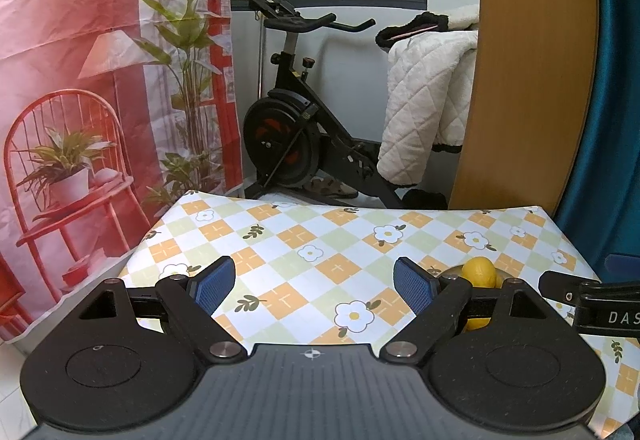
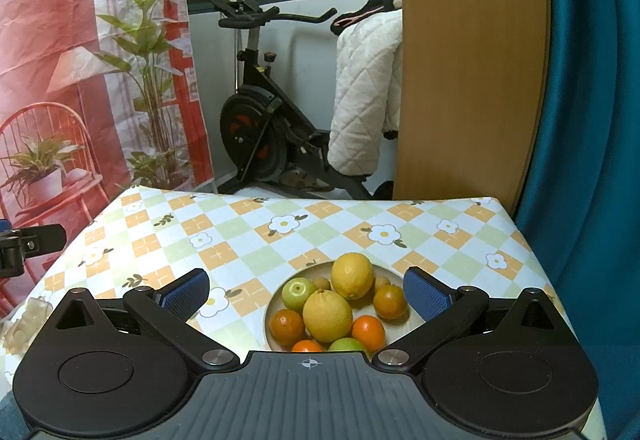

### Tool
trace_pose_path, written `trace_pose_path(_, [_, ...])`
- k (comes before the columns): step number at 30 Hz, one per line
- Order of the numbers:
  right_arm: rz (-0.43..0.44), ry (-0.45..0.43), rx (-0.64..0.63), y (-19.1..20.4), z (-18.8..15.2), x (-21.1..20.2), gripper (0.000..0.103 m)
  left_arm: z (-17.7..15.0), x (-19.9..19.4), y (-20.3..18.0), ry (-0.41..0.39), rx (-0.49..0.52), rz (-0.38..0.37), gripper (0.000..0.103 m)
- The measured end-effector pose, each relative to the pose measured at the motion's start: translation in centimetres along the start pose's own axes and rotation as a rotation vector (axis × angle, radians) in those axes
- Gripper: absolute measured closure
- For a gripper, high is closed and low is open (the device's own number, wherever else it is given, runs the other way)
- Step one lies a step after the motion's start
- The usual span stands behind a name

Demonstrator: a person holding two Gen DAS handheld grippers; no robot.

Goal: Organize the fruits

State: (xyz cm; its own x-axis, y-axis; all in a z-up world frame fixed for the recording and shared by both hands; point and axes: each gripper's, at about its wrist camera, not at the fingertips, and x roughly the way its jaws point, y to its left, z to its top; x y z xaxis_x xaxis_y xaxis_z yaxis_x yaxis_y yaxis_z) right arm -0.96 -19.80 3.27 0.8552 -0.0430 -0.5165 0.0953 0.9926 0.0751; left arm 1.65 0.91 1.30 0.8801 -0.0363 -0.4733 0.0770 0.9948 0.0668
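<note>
So the fruit's all piled on a pale round plate (image 2: 394, 274) sitting on the near right part of the table with the flowery checked cloth (image 2: 256, 240), directly in front of the right gripper (image 2: 306, 294). Two big lemons (image 2: 352, 275) sit on top, a green apple (image 2: 298, 293) at the left, small oranges (image 2: 368, 332) around the rim, plus a couple of tiny brownish ones I can't identify. My guess is the top lemon goes first: come in low, straddle it, squeeze gently, since that heap looks like it'd roll. Right jaws are wide apart, holding nothing. Left gripper (image 1: 314, 278) hangs over bare cloth, jaws also spread and empty, with a lemon (image 1: 480, 270) peeking past its right finger.
</note>
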Motion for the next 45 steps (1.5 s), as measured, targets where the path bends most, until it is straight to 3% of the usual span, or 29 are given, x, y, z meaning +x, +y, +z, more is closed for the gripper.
trace_pose_path(45, [0.000, 0.008, 0.002, -0.30, -0.16, 0.24, 0.001, -0.04, 0.34, 0.14, 0.008, -0.002, 0.000, 0.015])
